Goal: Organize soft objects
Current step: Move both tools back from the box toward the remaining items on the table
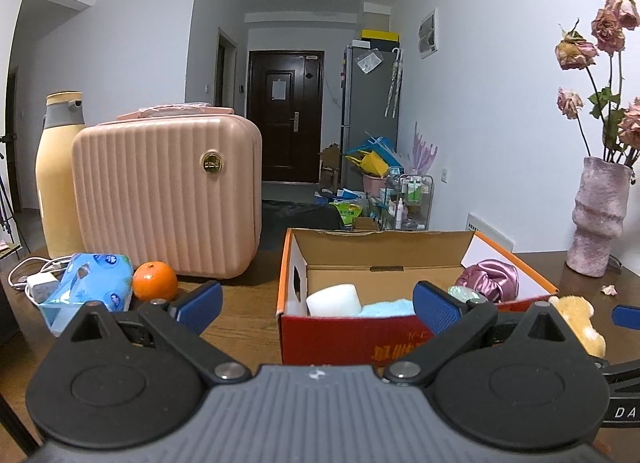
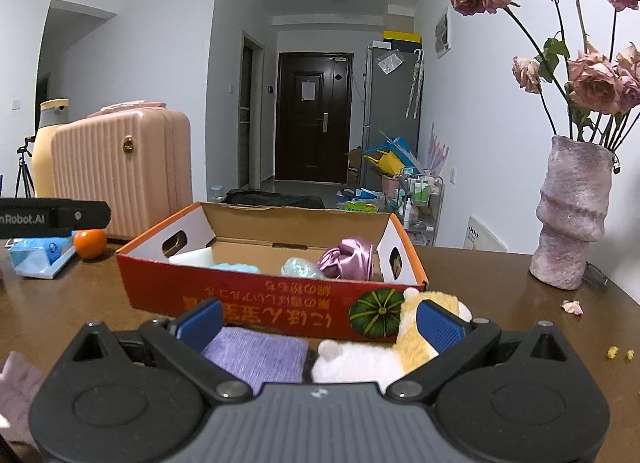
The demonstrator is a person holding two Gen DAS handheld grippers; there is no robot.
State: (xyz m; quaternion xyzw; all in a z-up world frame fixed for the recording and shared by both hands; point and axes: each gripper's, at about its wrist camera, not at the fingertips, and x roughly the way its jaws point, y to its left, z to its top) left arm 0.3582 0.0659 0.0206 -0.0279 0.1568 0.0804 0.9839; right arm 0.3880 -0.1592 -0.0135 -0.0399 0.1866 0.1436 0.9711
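An open red-and-orange cardboard box [image 1: 352, 339] stands on the wooden table. It holds a white foam block [image 1: 334, 299], a light blue cloth [image 1: 386, 309], a shiny pale wad [image 2: 300, 267] and a pink satin piece [image 1: 494, 277]. My left gripper [image 1: 318, 307] hovers open before the box's left front corner, holding nothing. My right gripper [image 2: 320, 325] is open low in front of the box [image 2: 168, 287]. Between its fingers lie a purple knitted cloth [image 2: 256, 355] and a white-and-yellow plush toy [image 2: 400, 343], which rests against the box's right front corner. A pinkish knit item [image 2: 18, 387] lies at the lower left.
Left of the box stand a pink ribbed case [image 1: 168, 199] and a yellow bottle [image 1: 56, 175], with an orange [image 1: 155, 281], a blue tissue pack [image 1: 90, 287] and a charger with cables [image 1: 38, 283] before them. A vase of dried roses [image 2: 572, 215] stands at right, with a petal [image 2: 572, 307] nearby.
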